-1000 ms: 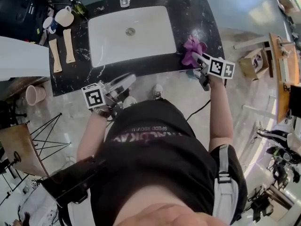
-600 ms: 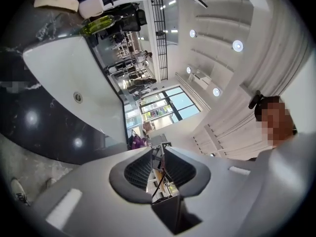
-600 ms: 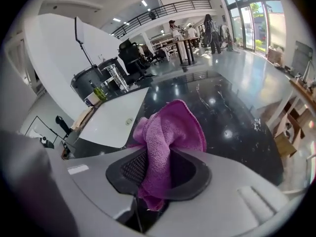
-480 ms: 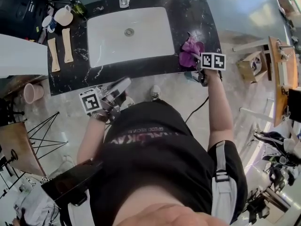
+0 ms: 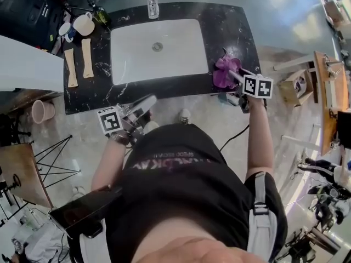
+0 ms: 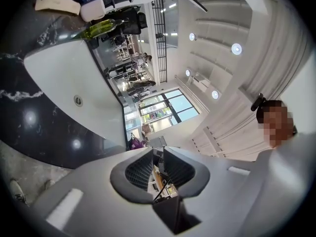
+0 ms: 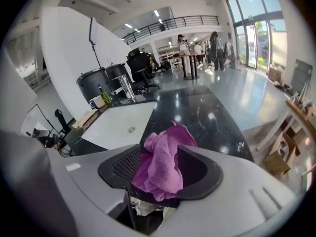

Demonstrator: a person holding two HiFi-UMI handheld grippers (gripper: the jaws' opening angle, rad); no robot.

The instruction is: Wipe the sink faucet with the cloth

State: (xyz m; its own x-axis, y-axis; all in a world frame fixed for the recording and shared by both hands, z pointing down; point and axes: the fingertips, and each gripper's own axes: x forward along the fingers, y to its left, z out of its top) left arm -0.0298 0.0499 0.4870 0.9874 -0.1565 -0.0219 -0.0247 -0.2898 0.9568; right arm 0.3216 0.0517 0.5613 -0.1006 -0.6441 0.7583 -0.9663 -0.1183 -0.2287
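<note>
**A:** What's the left hand-held gripper (image 5: 148, 101) up to?

**B:** It hangs just short of the desk's (image 5: 230, 26) front edge, pointing level towards the near left corner of the sink (image 5: 137, 53). Its jaws have just been closing and are down to a narrow slit with nothing in it. I'd say it's parked there to stay out of the way, since one cloth only needs one hand.

**A:** And the faucet?

**B:** The faucet (image 5: 152, 1) stands upright at the middle of the sink's back rim, well apart from both hands. Nothing is touching it.

**A:** Where's the cloth, then?

**B:** The cloth (image 5: 224, 71) is purple and bunched up on the desk just right of the sink, near the front edge. The right hand-held gripper (image 7: 159, 154) slants down over it. Its jaws have just been opening and now stand wide, with the cloth heaped between them. The cloth leans against one pad and the other stands clear, so it isn't pinched.

**A:** So is it being picked up or put down?

**B:** It fits both. Jaws spread wide around a cloth lying on the desk could be about to close on it for the wipe. They could equally have just let it go after one. The faucet's look from here doesn't tell me which.
</note>
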